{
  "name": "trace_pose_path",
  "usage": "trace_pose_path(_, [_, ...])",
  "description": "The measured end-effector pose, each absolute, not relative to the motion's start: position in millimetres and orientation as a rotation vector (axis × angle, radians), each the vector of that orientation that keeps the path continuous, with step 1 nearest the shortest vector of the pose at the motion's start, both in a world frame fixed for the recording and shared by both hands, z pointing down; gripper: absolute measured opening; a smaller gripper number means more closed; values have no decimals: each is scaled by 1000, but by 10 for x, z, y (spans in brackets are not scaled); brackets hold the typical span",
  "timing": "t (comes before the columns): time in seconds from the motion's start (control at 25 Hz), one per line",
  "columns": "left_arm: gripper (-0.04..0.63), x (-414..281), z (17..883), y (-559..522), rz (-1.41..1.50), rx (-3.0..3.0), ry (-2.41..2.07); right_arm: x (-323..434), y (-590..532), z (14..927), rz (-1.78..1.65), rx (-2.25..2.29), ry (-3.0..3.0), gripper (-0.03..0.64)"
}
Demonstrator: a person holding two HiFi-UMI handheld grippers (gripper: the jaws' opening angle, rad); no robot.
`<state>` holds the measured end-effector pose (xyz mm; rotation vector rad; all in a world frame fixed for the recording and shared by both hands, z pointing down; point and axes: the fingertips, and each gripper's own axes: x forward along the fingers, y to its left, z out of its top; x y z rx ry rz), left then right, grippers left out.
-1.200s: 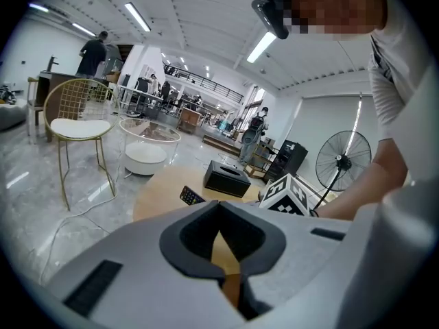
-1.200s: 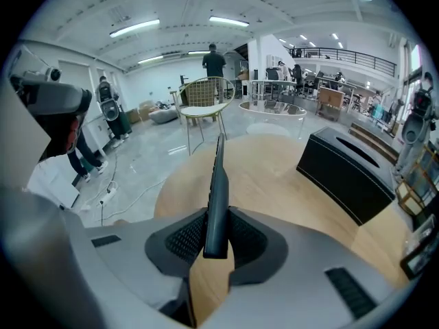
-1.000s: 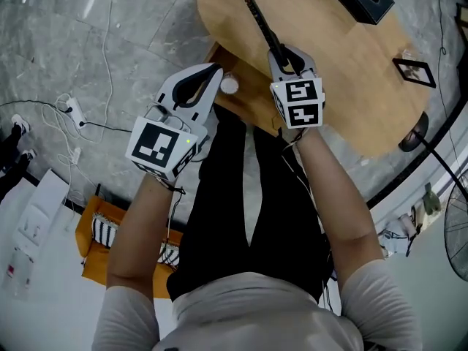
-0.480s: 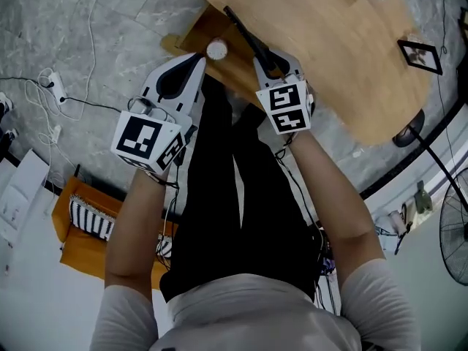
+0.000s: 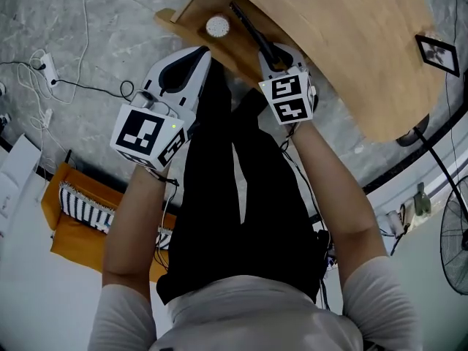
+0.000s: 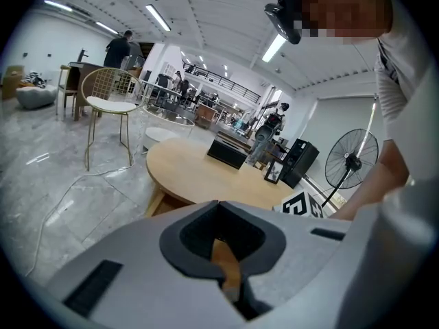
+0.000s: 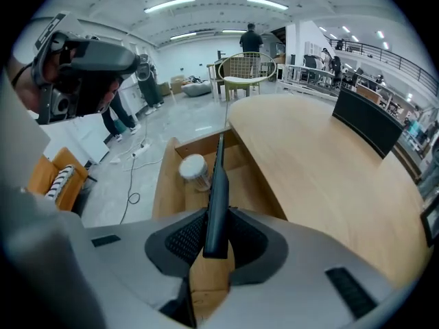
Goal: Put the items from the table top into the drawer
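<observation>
My right gripper [image 5: 273, 50] [image 7: 216, 214] is shut on a long slim black stick [image 5: 246, 25] [image 7: 218, 177]. The stick points out over the open wooden drawer [image 5: 178, 20] [image 7: 164, 184] under the edge of the round wooden table [image 5: 351, 42] [image 7: 322, 163]. A white round jar [image 5: 217, 26] [image 7: 195, 171] stands in the drawer, just left of the stick's far end. My left gripper [image 5: 202, 53] [image 6: 219, 204] hangs beside the drawer's near side with its jaws shut and nothing between them.
On the table stand a black box [image 7: 367, 122] [image 6: 228, 149] and a small picture frame [image 5: 441, 53] [image 6: 274, 172]. A fan [image 5: 453, 240] is at the right. Cables [image 5: 66, 79] lie on the floor, with an orange seat [image 5: 73, 225] at the left. The person's legs are below the drawer.
Both grippers have moved down and toward the open drawer. The black stick, earlier over the table top, now reaches over the drawer beside the white jar.
</observation>
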<state>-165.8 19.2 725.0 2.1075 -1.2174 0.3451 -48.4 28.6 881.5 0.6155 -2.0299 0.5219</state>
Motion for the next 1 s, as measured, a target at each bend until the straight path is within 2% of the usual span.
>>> trace_pose_path(0.56, [9,-1534,7434,291,358,2105,-1196,-362,371,9178,579,625,-1976,109])
trace_pose_path(0.72, [9,-1508,7439,295,359,2102,-1189,-362,352,9162,587,643,-1987,166])
trace_pose_path(1.0, [9,-1484,7385,264,362,2116,-1178,-360,367,9101,599,654,-1995,169])
